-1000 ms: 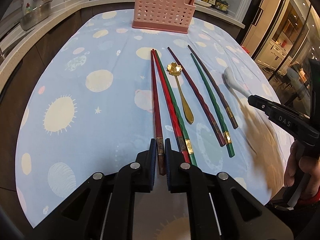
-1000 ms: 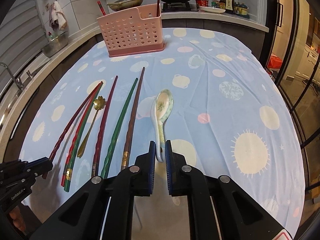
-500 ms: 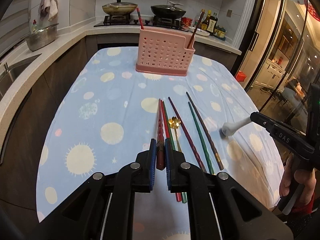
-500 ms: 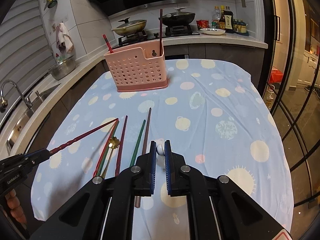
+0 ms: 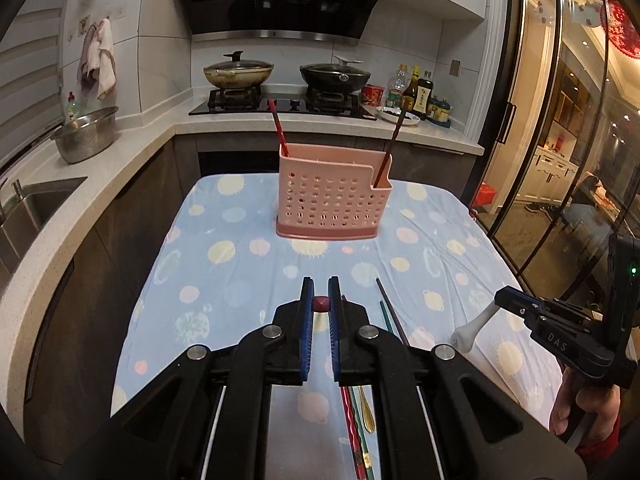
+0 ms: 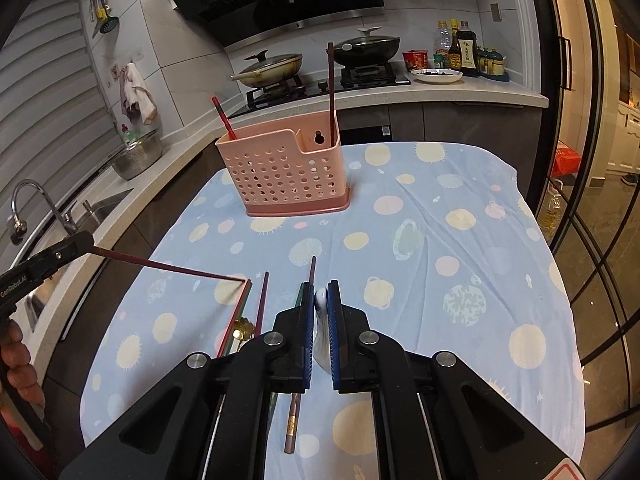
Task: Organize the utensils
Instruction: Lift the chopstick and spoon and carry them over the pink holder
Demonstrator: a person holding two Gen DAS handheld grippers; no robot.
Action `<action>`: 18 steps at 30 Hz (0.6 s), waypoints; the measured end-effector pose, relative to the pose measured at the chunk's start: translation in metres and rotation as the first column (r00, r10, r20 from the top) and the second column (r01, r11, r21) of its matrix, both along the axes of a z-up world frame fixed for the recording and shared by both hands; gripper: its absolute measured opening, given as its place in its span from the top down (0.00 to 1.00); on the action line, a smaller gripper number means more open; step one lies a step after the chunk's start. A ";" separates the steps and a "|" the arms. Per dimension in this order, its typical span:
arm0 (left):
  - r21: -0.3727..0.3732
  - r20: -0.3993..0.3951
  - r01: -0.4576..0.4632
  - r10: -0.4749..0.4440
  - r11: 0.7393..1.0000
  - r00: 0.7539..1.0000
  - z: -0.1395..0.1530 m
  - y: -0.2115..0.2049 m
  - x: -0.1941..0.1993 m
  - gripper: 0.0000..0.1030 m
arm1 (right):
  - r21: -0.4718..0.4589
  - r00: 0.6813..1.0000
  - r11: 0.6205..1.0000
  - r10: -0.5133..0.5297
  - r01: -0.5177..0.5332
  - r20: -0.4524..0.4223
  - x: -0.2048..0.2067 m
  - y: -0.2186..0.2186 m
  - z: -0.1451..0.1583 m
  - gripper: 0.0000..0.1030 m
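A pink perforated utensil holder [image 5: 332, 204] stands at the far end of the table; it also shows in the right wrist view [image 6: 286, 174] with two chopsticks upright in it. My left gripper [image 5: 320, 304] is shut on a dark red chopstick [image 5: 321, 303], seen lifted above the table in the right wrist view [image 6: 168, 268]. My right gripper [image 6: 320, 298] is shut on a white ceramic spoon [image 6: 321, 320], whose handle shows in the left wrist view [image 5: 472, 328]. Several chopsticks [image 6: 262, 300] and a gold spoon [image 6: 242, 326] lie on the cloth below.
The table has a blue cloth [image 6: 440, 240] with sun and planet prints. A counter with a sink [image 6: 80, 216], a steel bowl [image 5: 86, 134] and a stove with two pans [image 5: 288, 76] wraps the left and far sides. Glass doors [image 5: 560, 160] stand to the right.
Both grippers have risen from the table and tilted up, the left carrying the dark red chopstick and the right the white spoon. The holder now sits straight ahead.
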State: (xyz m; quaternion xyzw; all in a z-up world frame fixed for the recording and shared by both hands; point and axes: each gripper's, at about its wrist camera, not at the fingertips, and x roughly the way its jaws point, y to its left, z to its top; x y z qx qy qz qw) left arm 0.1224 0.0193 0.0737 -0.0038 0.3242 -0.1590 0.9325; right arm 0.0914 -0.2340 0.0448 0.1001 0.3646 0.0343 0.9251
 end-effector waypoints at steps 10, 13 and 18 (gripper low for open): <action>0.006 0.102 -0.012 0.011 1.000 0.995 0.041 -0.008 0.044 0.93 | -0.007 0.997 0.999 0.048 -0.047 0.066 0.049 0.003 0.039 0.94; 0.005 0.132 -0.014 0.013 1.000 0.991 0.054 -0.010 0.059 0.93 | 0.003 0.995 0.998 0.062 -0.063 0.083 0.068 0.005 0.052 0.94; -0.006 0.188 -0.017 0.018 1.000 0.982 0.081 -0.013 0.085 0.93 | 0.005 0.990 0.997 0.073 -0.074 0.118 0.106 0.007 0.076 0.94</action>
